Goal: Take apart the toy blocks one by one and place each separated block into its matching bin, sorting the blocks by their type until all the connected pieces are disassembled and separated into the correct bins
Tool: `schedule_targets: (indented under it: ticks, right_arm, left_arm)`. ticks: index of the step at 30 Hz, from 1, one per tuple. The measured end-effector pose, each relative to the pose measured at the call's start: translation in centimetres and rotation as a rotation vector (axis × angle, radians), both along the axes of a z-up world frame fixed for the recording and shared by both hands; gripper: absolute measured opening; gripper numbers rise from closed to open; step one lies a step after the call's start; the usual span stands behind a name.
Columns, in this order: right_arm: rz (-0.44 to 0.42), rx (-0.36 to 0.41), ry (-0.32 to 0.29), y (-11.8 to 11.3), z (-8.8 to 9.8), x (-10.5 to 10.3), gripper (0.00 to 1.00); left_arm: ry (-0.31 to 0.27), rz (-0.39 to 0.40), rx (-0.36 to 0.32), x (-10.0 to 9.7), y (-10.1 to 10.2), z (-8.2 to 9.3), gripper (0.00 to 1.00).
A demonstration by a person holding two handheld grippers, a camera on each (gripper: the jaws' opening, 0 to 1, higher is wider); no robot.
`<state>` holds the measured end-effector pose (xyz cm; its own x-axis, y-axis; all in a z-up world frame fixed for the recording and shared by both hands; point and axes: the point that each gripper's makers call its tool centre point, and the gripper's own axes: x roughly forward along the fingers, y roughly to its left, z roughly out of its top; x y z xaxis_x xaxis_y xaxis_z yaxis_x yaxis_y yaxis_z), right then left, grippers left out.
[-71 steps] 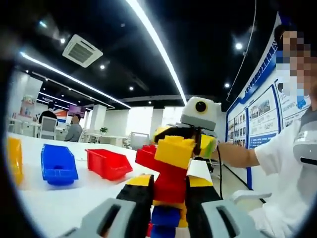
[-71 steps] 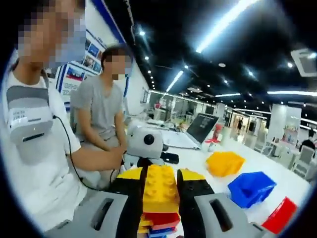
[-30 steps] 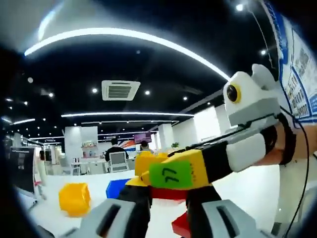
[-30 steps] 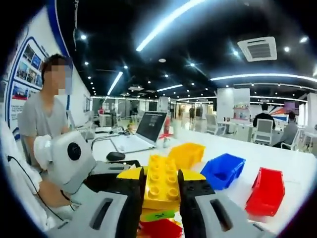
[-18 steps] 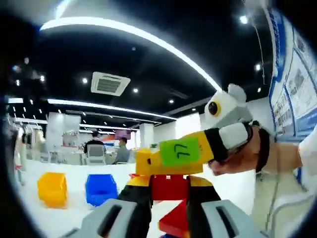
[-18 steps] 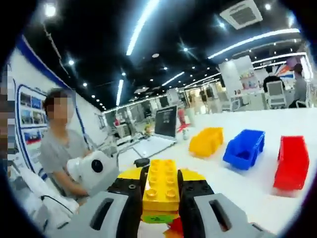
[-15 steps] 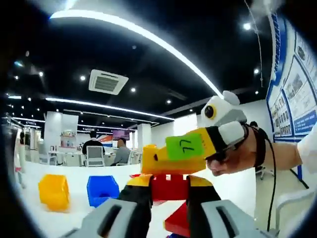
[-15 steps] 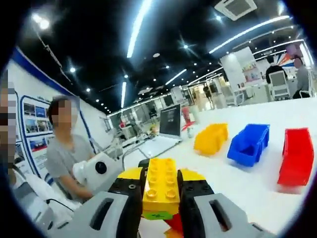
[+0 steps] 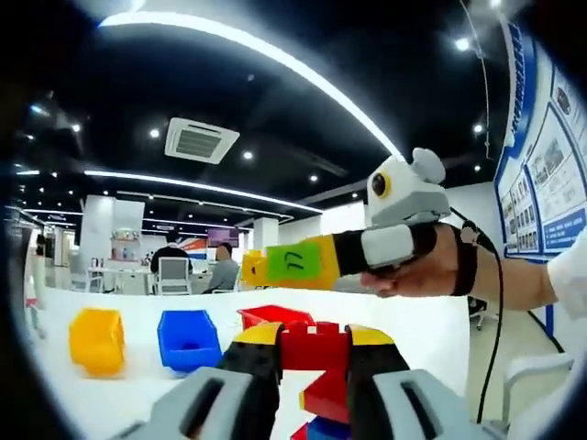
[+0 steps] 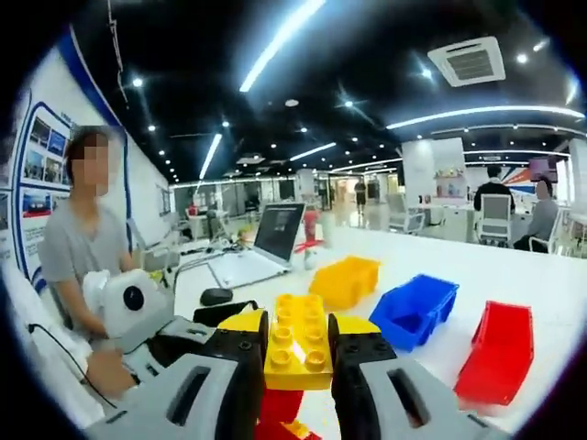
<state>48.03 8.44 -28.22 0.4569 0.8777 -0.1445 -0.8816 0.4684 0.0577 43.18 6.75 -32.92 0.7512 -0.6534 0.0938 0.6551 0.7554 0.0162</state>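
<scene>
My right gripper jaws clamp yellow block; left gripper jaws clamp red block w/ stack below

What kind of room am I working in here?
Probably an open-plan office or showroom: a long white table with an open laptop, dark ceiling with strip lights and a ceiling air-conditioning unit, blue poster boards along the wall.

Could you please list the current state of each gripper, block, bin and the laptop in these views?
Left gripper: shut on the red block.
Right gripper: shut on the yellow block.
Red block: clamped, other blocks attached below.
Yellow block: separated, studs showing.
Yellow bin: on table, contents unseen.
Blue bin: same.
Red bin: same.
Laptop: open.
</scene>
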Motion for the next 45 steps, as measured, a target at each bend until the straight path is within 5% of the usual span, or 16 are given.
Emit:
schedule_targets:
  ticks: [5,16,24,30,43,45]
  right_arm:
    - [-0.011,-0.004,0.054,1.4,0.4,2.7,0.27]
    - [0.001,-0.075,0.130,10.4,1.0,7.5,0.27]
    - [-0.033,-0.181,0.158,18.3,-1.1,11.5,0.27]
    - [-0.088,-0.228,0.182,22.0,-2.9,14.8,0.27]
    - [-0.196,-0.325,0.139,25.3,-9.2,21.8,0.27]
    - [-0.219,-0.334,0.078,25.0,-9.2,22.7,0.28]
  left_arm:
    - [0.006,0.008,-0.002,0.2,0.6,0.0,0.27]
    - [0.027,0.063,-0.023,2.1,3.6,-0.8,0.27]
    - [0.050,0.081,-0.057,2.9,5.7,-1.1,0.27]
    - [0.055,0.086,-0.033,2.9,6.3,-1.3,0.27]
    - [0.091,0.209,-0.092,4.9,10.9,-1.9,0.27]
    - [0.091,0.218,-0.111,4.8,11.3,-1.9,0.27]
